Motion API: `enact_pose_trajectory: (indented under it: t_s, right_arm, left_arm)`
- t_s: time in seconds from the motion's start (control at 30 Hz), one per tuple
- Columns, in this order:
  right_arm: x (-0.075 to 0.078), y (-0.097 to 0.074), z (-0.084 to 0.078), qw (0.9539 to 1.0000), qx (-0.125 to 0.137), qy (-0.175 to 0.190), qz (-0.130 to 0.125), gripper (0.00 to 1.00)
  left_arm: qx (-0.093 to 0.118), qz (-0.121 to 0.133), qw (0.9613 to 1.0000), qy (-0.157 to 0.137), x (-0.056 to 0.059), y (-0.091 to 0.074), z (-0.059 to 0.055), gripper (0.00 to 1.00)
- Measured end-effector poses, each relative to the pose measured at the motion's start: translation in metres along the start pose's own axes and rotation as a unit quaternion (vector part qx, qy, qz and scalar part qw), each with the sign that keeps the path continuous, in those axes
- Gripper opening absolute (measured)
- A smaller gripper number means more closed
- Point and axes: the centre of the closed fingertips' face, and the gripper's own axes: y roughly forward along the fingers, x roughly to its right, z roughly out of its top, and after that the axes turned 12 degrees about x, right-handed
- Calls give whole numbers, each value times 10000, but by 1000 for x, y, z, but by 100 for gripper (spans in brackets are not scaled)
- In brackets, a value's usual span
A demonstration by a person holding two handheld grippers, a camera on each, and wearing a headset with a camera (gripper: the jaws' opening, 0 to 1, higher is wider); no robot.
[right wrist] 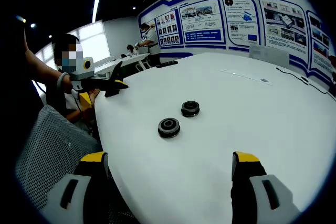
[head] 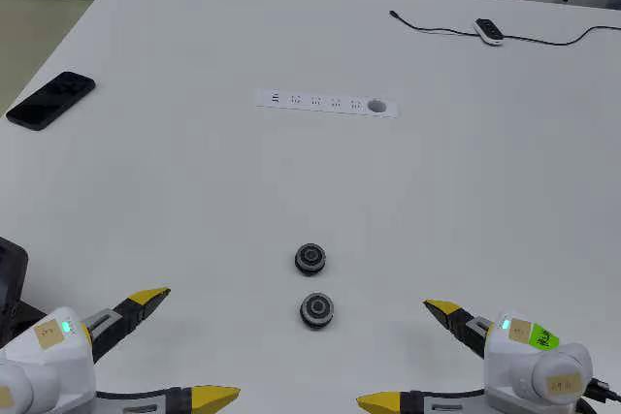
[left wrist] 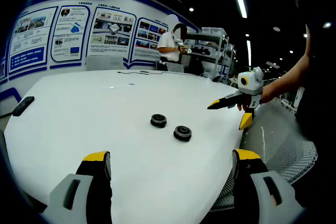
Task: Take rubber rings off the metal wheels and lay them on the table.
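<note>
Head view: the nearer wheel and the farther wheel sit close to the counter's near edge, and their dark rubber rings look to be on. The left hand-held gripper and the right hand-held gripper flank them, both spread wide and empty.

Left gripper view: the jaws are wide, with both wheels ahead and untouched.

Right gripper view: the same.

It would be best to pin the nearer wheel by its hub with one gripper, then catch the ring's edge with the other and roll it off.
</note>
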Motion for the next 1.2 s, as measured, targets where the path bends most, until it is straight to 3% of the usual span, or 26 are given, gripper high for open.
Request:
enact_pose_trajectory:
  t_s: [0.77, 0.97, 1.2]
  right_arm:
    - [1, 2, -3, 9996, -97, 232, -83, 99]
    - [-1, 7, -9, 9985, -355, 412, -106, 88]
    - [-6, 17, -4, 9978, -264, 600, -71, 83]
  left_arm:
    - [-221, -35, 9997, -25, 1, 1, -10, 93]
    - [-340, -52, 9994, 77, 3, 4, -13, 88]
    - [-390, -107, 9991, 92, 4, 12, -13, 83]
